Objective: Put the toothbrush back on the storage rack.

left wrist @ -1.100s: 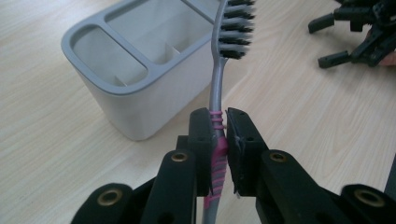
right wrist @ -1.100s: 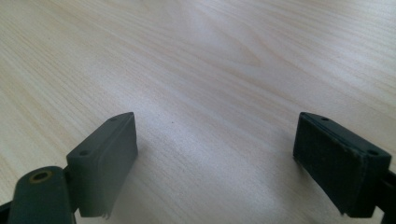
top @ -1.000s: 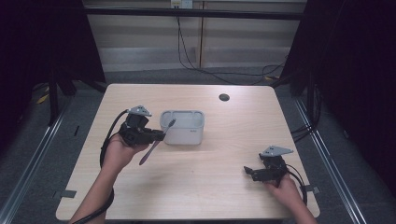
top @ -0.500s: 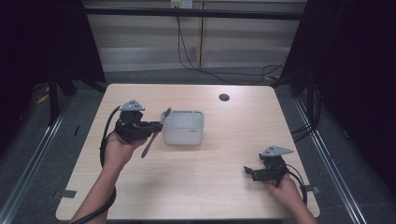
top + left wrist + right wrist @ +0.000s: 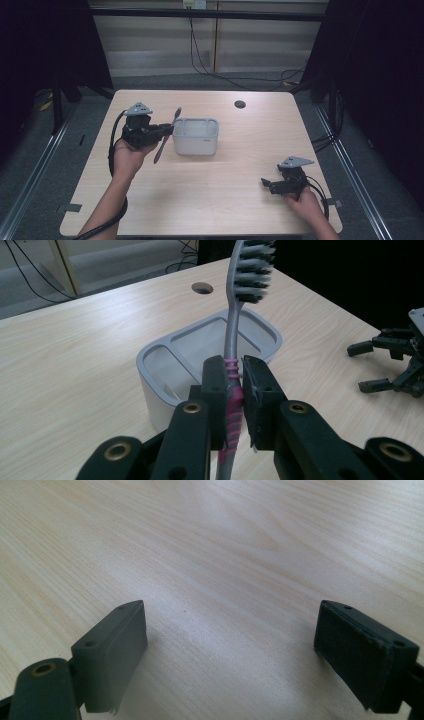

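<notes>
The step in hand looks to be carrying a toothbrush (image 5: 235, 335) toward or away from the white two-compartment holder (image 5: 196, 136) that stands near the middle of the wooden table (image 5: 240, 210); which way it is going cannot be told from this moment alone. If the brush is meant to go in, the person would do well to bring the lower end of the handle over one compartment first, tip the handle more upright, and let go only once the end is inside the rim, since a slanted brush could catch the wall and tip the light holder. The left gripper (image 5: 234, 385) is clamped on the toothbrush, its jaws pressed against the pink-ribbed grip section of the grey handle, with the bristle head rising above and the rest of the handle hanging below. In the high view the brush sits just to the left of the holder, slanted, apparently off the table, and its lower end seems clear of the holder. The right gripper (image 5: 272, 184) lies low over bare table near the front right corner, well apart from the holder, its jaws spread wide with nothing between them.
</notes>
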A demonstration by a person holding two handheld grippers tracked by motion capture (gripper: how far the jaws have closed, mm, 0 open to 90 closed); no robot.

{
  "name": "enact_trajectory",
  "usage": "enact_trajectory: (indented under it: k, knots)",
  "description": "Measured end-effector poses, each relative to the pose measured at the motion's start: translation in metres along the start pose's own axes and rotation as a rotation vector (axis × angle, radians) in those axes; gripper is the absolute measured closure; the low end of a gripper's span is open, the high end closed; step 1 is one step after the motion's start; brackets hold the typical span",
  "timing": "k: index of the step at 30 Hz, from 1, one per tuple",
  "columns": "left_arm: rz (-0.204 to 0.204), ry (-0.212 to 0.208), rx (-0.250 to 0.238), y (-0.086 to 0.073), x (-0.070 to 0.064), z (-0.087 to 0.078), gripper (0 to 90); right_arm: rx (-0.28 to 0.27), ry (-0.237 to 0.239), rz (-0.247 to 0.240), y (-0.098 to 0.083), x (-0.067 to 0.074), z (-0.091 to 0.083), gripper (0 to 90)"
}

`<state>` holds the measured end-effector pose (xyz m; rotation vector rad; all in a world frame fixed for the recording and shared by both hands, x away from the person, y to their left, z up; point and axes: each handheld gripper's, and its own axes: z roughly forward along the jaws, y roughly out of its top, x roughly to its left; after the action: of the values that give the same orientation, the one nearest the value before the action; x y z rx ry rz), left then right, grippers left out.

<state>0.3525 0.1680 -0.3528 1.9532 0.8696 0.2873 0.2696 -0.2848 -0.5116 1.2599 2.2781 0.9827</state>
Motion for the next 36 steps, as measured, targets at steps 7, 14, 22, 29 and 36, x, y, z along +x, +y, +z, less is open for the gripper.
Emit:
enact_trajectory:
  k: [7, 14, 22, 29, 36]
  knots:
    - [-0.003, 0.016, -0.029, 0.003, 0.0, 0.0, 81.1, 0.001, 0.0, 0.002, 0.0, 0.0, 0.0, 12.9]
    - [-0.036, 0.016, -0.051, 0.003, 0.006, 0.002, 81.1, 0.0, 0.0, 0.0, 0.0, 0.0, 0.0, 12.9]
    - [-0.041, 0.029, -0.076, 0.005, 0.01, 0.001, 81.1, 0.0, 0.0, 0.001, 0.0, 0.0, 0.0, 13.0]
    - [-0.047, 0.032, -0.102, 0.011, 0.009, 0.001, 81.1, 0.0, 0.0, 0.001, 0.0, 0.0, 0.0, 12.9]
    - [-0.044, 0.026, -0.128, 0.019, 0.007, 0.002, 81.1, 0.001, 0.0, 0.001, 0.0, 0.0, 0.0, 13.0]
